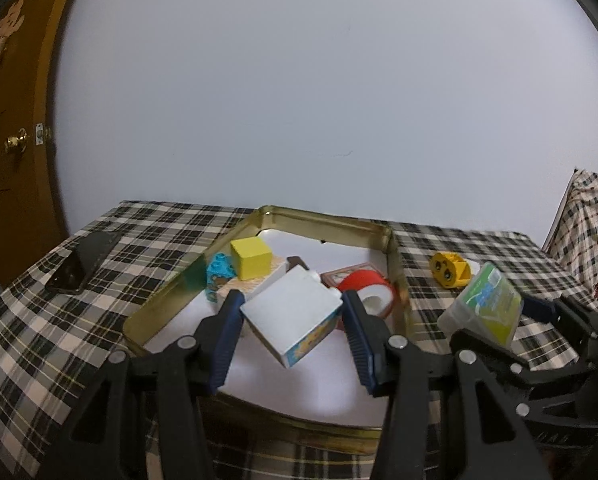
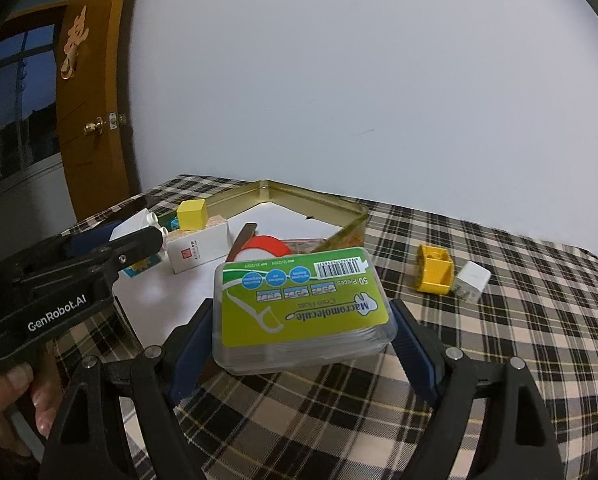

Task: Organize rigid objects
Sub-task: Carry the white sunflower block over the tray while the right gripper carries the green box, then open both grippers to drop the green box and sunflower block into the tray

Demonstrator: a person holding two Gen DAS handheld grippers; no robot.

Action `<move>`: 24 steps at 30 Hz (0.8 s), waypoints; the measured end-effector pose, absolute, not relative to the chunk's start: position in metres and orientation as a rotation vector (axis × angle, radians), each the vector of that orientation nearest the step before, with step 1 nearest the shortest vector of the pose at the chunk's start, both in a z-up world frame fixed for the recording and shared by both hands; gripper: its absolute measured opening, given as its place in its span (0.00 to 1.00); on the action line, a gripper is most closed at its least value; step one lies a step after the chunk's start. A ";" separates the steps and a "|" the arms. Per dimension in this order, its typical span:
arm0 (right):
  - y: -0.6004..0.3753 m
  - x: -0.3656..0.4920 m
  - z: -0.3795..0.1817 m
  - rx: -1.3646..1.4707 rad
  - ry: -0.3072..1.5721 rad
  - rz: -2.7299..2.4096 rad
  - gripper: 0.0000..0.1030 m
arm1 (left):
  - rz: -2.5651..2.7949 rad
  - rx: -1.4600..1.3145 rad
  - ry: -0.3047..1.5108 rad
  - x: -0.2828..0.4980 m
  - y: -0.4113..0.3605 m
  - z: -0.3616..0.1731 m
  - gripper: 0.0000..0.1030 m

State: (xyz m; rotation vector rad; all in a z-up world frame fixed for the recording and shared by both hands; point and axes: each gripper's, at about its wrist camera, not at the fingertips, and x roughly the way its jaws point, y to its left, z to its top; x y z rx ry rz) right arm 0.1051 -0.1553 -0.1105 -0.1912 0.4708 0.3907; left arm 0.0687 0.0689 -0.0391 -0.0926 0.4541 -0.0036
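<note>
My left gripper is shut on a white toy brick with a blue-and-yellow printed side, and holds it tilted over the gold tin tray. In the tray lie a yellow cube, a blue brick, a white carton and a red tape roll. My right gripper is shut on a clear floss-pick box with a green label, held above the checked cloth just right of the tray. The left gripper shows at the left of the right wrist view.
A yellow toy piece and a white plug lie on the cloth right of the tray. A black phone lies at the table's left. A brown door stands to the left, with a cloth-draped chair at the right.
</note>
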 end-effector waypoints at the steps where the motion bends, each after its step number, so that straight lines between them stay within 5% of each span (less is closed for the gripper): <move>1: -0.153 0.108 -0.110 -0.198 0.467 0.393 0.82 | -0.001 -0.087 0.460 0.071 0.071 -0.039 0.48; 24: -0.079 0.238 -0.100 -0.163 0.649 0.497 0.83 | 0.070 -0.010 0.605 0.144 0.106 -0.033 0.49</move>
